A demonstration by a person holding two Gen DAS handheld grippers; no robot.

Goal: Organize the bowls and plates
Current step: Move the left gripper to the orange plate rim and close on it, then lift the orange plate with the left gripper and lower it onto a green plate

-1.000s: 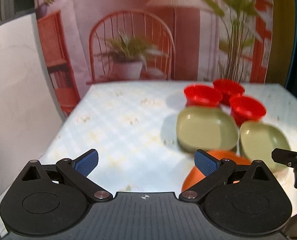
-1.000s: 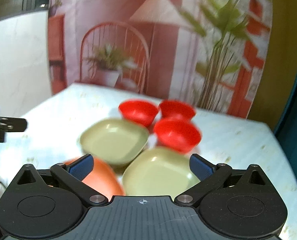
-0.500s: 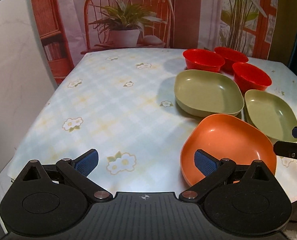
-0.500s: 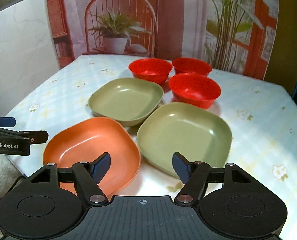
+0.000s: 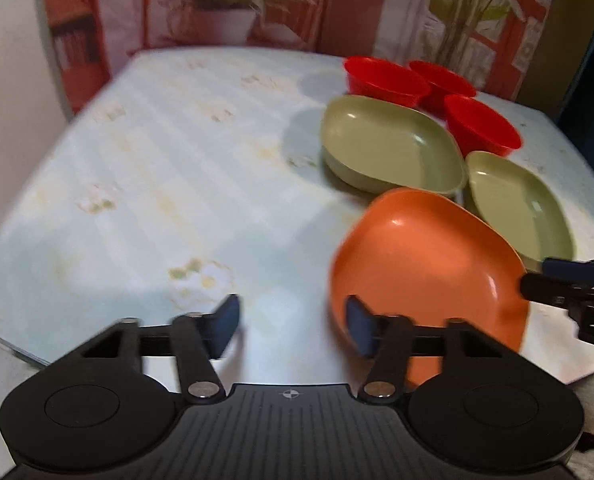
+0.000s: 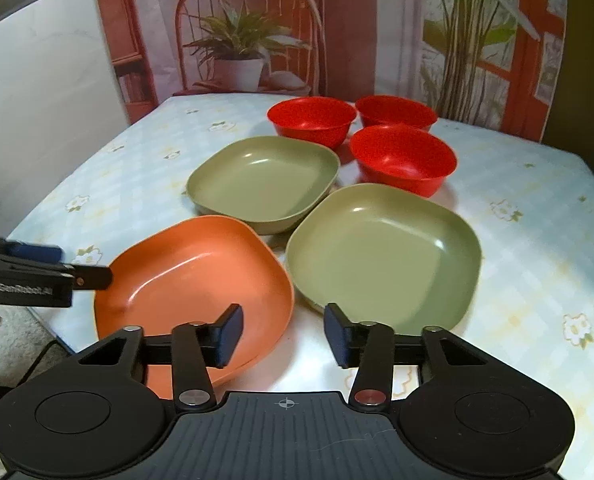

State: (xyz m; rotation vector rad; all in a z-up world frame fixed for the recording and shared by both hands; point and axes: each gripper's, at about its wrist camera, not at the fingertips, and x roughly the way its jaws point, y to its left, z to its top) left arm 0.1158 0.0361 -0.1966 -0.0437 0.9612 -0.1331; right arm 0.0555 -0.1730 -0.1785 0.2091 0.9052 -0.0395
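An orange plate [image 6: 193,276] lies at the table's near edge; it also shows in the left wrist view [image 5: 425,264]. Two green plates sit behind it, one far [image 6: 263,180] and one near right [image 6: 385,252]. Three red bowls [image 6: 403,158] cluster at the back. My left gripper [image 5: 293,326] is open and empty, its right finger over the orange plate's near rim. My right gripper [image 6: 283,334] is open and empty, between the orange plate and the near green plate. The left gripper's tip [image 6: 77,276] reaches the orange plate's left rim.
The table [image 6: 537,240] has a pale floral cloth. A printed backdrop with a chair and plants hangs behind. A white wall [image 6: 37,120] stands on the left. The right gripper's tip [image 5: 561,280] shows at the right in the left wrist view.
Both grippers' jaws have narrowed but stay open. Both have moved closer to the orange plate. The left wrist view has tilted and blurred with motion.
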